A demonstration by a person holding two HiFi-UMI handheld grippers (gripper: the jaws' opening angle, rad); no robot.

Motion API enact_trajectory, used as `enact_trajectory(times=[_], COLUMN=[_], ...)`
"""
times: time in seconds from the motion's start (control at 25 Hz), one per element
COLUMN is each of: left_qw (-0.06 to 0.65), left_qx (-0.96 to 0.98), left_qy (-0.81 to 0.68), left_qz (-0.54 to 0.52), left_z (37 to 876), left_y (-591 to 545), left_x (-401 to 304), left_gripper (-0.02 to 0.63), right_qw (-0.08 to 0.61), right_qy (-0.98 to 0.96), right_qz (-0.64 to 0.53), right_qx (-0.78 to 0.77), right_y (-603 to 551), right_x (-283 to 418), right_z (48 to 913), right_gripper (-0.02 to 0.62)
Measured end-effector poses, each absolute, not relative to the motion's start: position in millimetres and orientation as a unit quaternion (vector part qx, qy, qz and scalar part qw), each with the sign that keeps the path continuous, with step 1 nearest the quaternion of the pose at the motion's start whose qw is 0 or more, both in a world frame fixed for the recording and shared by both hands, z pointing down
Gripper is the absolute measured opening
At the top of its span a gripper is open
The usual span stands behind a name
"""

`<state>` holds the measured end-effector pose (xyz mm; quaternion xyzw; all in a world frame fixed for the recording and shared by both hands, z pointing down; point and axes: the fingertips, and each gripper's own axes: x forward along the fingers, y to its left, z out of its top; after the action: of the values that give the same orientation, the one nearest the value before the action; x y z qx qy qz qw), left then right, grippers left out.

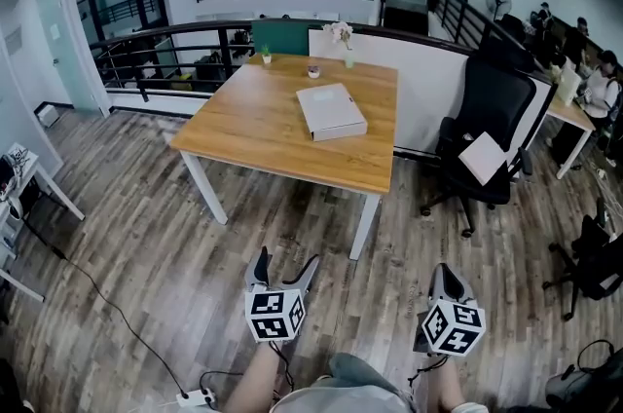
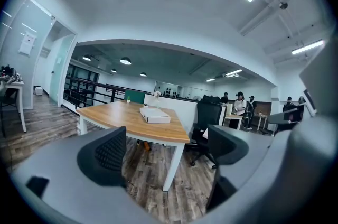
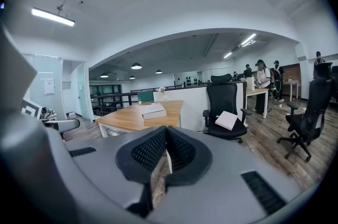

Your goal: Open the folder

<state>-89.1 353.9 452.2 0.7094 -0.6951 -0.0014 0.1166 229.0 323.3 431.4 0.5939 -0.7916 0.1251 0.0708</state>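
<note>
The folder (image 1: 331, 111) is a white, flat, closed case lying on the wooden table (image 1: 253, 133), toward its far right part. It also shows small and distant in the left gripper view (image 2: 155, 115) and the right gripper view (image 3: 153, 110). Both grippers are held low near the person's body, well short of the table. My left gripper (image 1: 285, 263) (image 2: 166, 150) is open wide, with only floor and a table leg seen between its pads. My right gripper (image 1: 448, 273) (image 3: 166, 145) is shut, pads together and holding nothing.
A black office chair (image 1: 487, 133) with a white sheet on its seat stands right of the table, before a white partition (image 1: 428, 80). Small plants and a vase (image 1: 343, 36) sit at the table's far edge. A cable and power strip (image 1: 195, 396) lie on the floor at left.
</note>
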Motion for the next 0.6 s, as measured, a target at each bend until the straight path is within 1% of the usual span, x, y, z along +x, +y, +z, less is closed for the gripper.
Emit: enact_trajectory(times=[0.28, 0.6], left_qw=[0.124, 0.126], left_qx=[0.706, 0.703], left_qy=[-0.698, -0.700], left_qz=[0.010, 0.018], left_z=[462.2, 462.6], left_y=[321.7, 252.7], left_x=[-102.2, -110.3], left_gripper=[0.480, 0.480], right_qw=[0.073, 0.076], right_qy=[-0.790, -0.796], right_qz=[0.136, 0.143], right_qx=[0.593, 0.584], right_y=[287.9, 211.2], right_x=[221.3, 207.8], right_z=[442.3, 446.1], right_gripper=[0.002, 0.002])
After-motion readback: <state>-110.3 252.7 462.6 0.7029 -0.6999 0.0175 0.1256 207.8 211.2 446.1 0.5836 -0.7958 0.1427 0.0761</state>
